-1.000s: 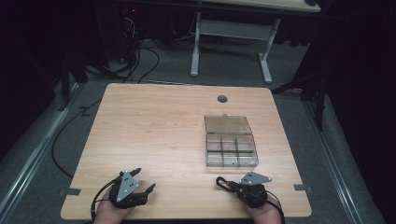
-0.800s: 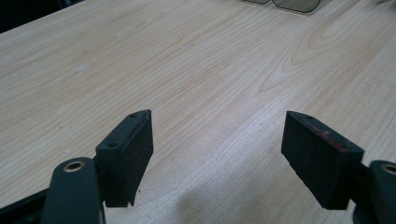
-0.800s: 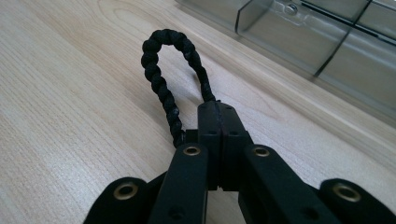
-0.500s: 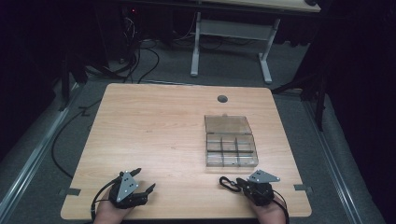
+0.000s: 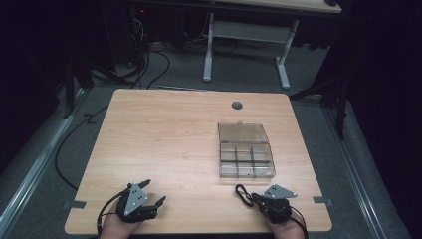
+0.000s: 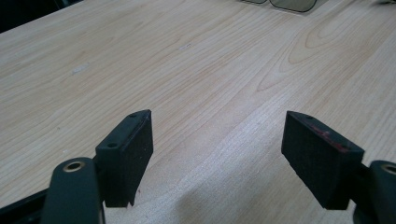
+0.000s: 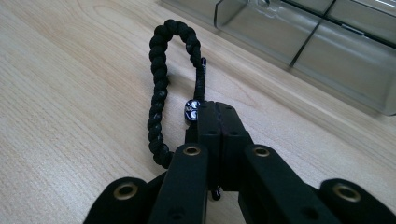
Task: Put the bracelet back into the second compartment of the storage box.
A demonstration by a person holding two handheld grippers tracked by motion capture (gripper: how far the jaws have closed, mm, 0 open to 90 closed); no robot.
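Right gripper has slid a bit right and back toward the near edge since a second ago; left unchanged. Its jaws are clamped on a black braided bracelet, the loop lying on the table just short of the clear compartment box, likely staged for dropping in. Left gripper rests idle, jaws spread, nothing between.
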